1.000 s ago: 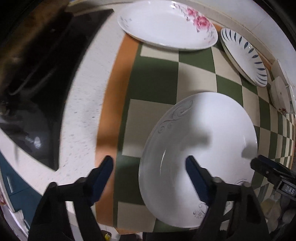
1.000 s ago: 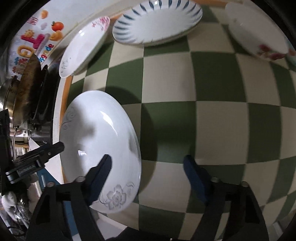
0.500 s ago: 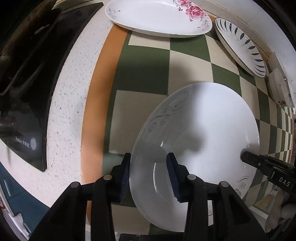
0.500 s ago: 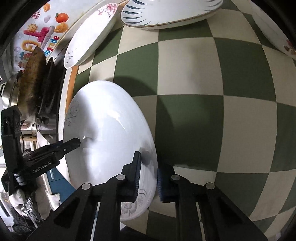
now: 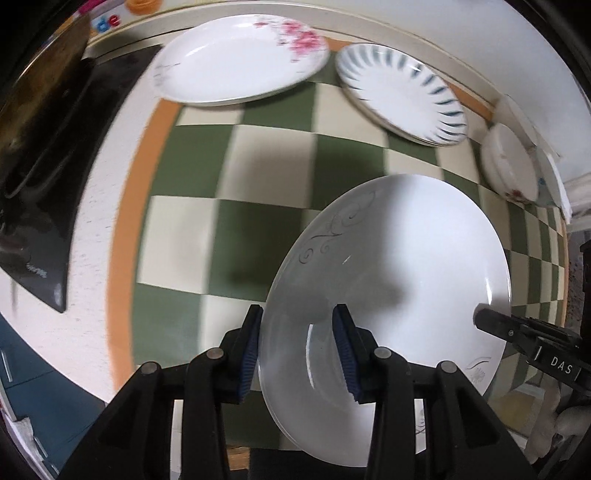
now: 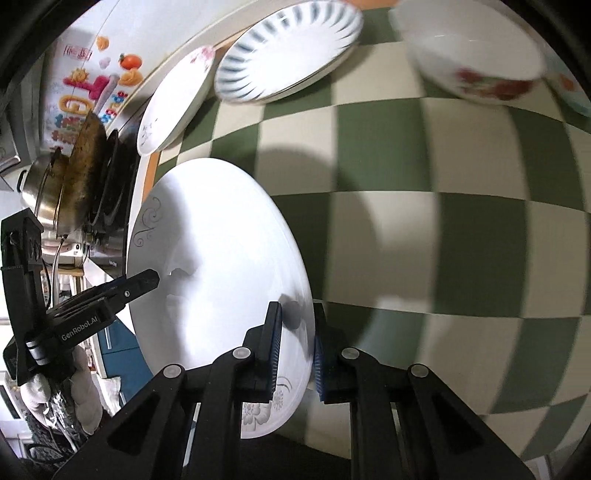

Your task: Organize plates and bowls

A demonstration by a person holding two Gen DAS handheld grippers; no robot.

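A large white plate with grey swirl marks (image 5: 399, 280) is held between both grippers, lifted and tilted above the checked cloth. My left gripper (image 5: 299, 347) is shut on its near-left rim. My right gripper (image 6: 297, 349) is shut on the opposite rim; the plate also shows in the right wrist view (image 6: 214, 266). A pink-flowered plate (image 5: 240, 70) and a blue-striped plate (image 5: 402, 96) lie at the back. A white bowl with red flowers (image 5: 511, 166) stands at the far right.
A green and cream checked cloth (image 5: 236, 221) with an orange border covers the counter. A black stove top (image 5: 40, 177) lies to the left, with a metal pot (image 6: 40, 192) and a pan on it. A wall (image 5: 424, 33) runs behind the plates.
Both grippers went from open to shut on the swirl plate's rims. The plate has since risen off the cloth and tilted.
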